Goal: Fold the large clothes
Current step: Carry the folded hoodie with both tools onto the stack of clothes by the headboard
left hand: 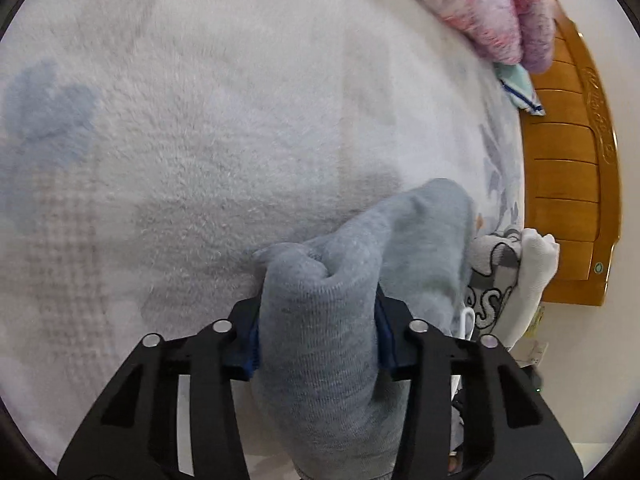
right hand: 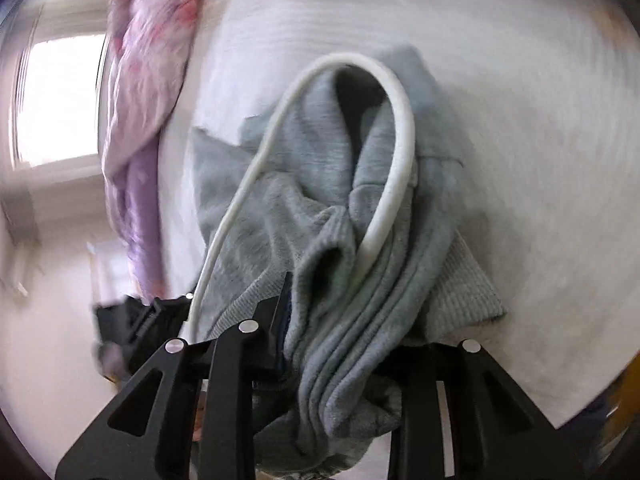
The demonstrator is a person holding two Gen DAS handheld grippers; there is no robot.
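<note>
Both claws (left hand: 318, 340) (right hand: 332, 344) half-buried in bunched grey garment (left hand: 332, 360) (right hand: 328, 216).

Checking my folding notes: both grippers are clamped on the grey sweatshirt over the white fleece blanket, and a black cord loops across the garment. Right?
Not quite: the cord is white, not black, as the right wrist view shows. The rest stands: the left gripper and right gripper both clamp the grey sweatshirt over the white fleece blanket.

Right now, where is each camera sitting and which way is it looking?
Left wrist: rides the left gripper, looking down at the fluffy white blanket and wooden headboard; its fingers pinch the grey garment.
Right wrist: rides the right gripper, looking down at the garment and a white cord.
Shared: garment, blanket.
</note>
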